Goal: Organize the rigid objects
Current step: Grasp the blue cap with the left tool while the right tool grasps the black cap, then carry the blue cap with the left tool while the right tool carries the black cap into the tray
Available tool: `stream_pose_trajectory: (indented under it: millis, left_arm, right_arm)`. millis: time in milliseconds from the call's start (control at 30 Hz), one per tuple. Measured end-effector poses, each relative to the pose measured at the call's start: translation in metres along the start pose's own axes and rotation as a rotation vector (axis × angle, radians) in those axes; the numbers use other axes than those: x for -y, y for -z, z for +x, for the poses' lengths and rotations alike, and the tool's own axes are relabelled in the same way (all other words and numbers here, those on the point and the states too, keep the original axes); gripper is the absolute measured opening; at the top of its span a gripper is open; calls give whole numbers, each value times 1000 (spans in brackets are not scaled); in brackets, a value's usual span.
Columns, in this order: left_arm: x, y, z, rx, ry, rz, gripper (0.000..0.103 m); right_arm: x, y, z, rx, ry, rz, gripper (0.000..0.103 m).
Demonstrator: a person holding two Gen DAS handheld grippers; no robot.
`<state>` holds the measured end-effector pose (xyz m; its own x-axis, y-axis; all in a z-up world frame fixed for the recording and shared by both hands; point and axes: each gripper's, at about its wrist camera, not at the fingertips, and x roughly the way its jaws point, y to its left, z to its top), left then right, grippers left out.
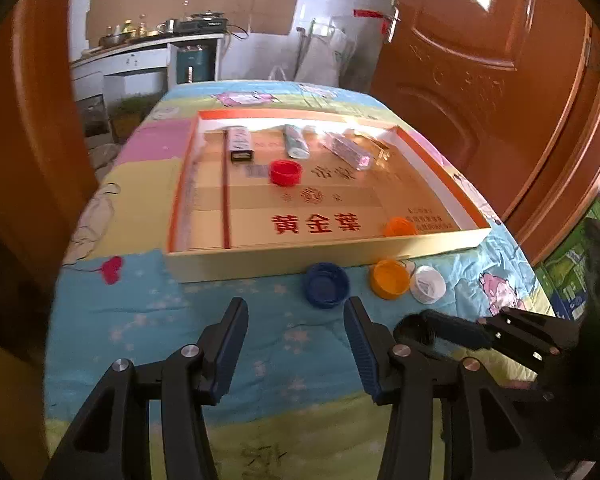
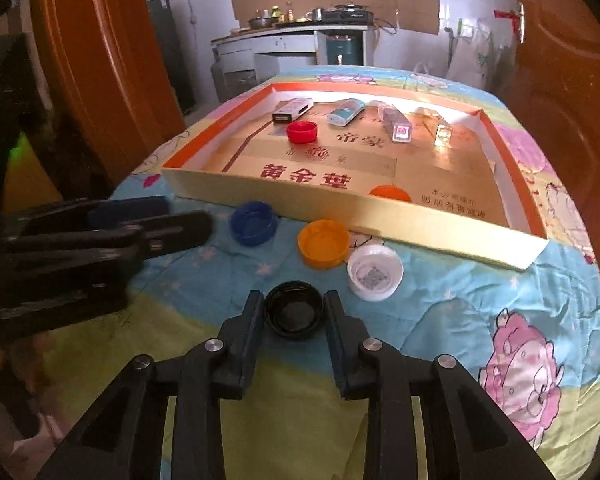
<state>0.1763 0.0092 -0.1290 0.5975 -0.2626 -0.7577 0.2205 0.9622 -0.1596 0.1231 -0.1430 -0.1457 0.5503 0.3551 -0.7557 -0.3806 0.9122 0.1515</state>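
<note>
While a cartoon-print cloth (image 2: 460, 300) covers the desk beside wooden doors (image 1: 480, 60), left gripper (image 1: 296, 312) jaws stand apart and right gripper (image 2: 294, 300) jaws clamp a black cap (image 2: 294, 314).

A table draped in a cartoon-printed cloth (image 2: 480, 292) of blue, green, pink and yellow patches is carrying a shallow cardboard tray (image 2: 380, 216) with orange inner walls, lying flat across the far half of the cloth. In front of the tray's near wall, four bottle caps are resting open side up directly on the cloth: a blue cap (image 2: 253, 223), an orange cap (image 2: 323, 243) just beside the wall, a white cap (image 2: 375, 267), and nearest the viewer a black cap (image 2: 294, 310). The four caps are sitting close together without visibly touching.
</note>
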Motion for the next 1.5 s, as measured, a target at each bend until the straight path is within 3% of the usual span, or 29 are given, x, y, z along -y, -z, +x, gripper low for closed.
stream_pose_trajectory:
  millis: [467,500,567,867,1167,1500]
  left_arm:
    - [24,-9,42,-22,-74,76,50]
    - [23,-8,42,-19,-79,71,43]
    - [20,-8,40,-15,-85,57,30]
    - [15,-4,9,16,-45,15,30]
    - [16,-23,-32,86,-53,3,30]
    - [13,-37,-40,125,-56,-30,30]
  right_arm:
    - [10,15,-31,40,-53,49,31]
    - [10,15,-31,41,-56,50,31]
    - [11,15,-33,45,-59,53,31]
    - [9,9,-46,77,-65,54,31]
    - [8,-12,-65,139,-40,32,31]
    - [12,-42,-81,208,-12,17,31]
